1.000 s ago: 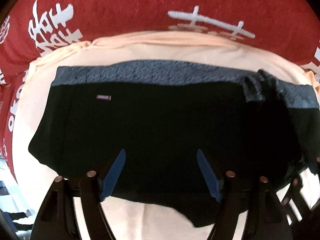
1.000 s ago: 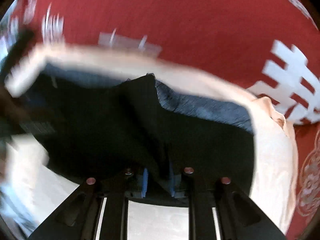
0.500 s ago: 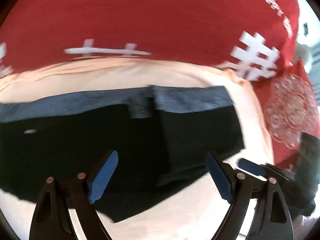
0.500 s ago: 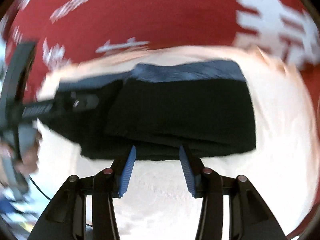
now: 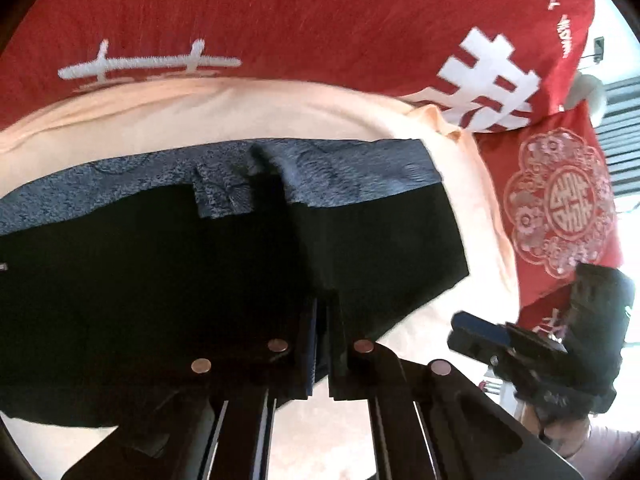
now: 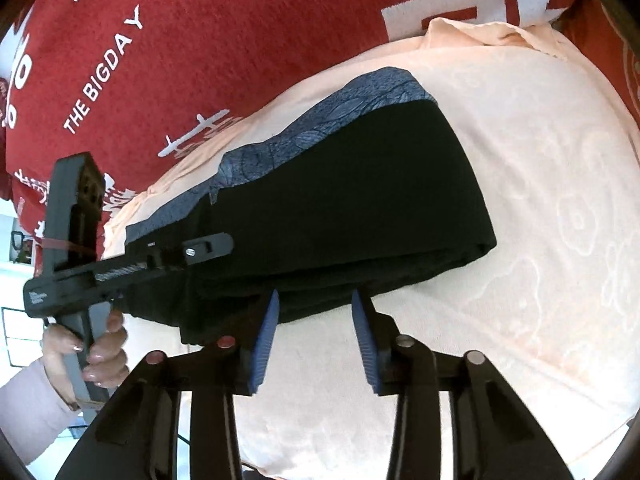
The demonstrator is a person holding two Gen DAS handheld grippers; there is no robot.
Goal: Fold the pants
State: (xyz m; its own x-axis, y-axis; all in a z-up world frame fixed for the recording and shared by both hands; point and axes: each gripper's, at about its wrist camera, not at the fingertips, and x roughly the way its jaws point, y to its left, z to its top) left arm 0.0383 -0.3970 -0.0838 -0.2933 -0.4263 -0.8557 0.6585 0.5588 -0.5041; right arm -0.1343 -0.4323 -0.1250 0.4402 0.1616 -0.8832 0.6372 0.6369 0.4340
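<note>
Left gripper (image 5: 322, 344) clamps black folded pants (image 5: 168, 280); right gripper (image 6: 316, 344), fingers apart, hovers above peach towel (image 6: 520, 200) on red printed blanket (image 6: 224, 40).

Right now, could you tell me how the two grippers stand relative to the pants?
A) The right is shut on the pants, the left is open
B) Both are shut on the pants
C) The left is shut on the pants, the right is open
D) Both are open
C: the left gripper is closed on the near edge of the pants, while the right gripper is open, its blue pads apart at the pants' edge.
</note>
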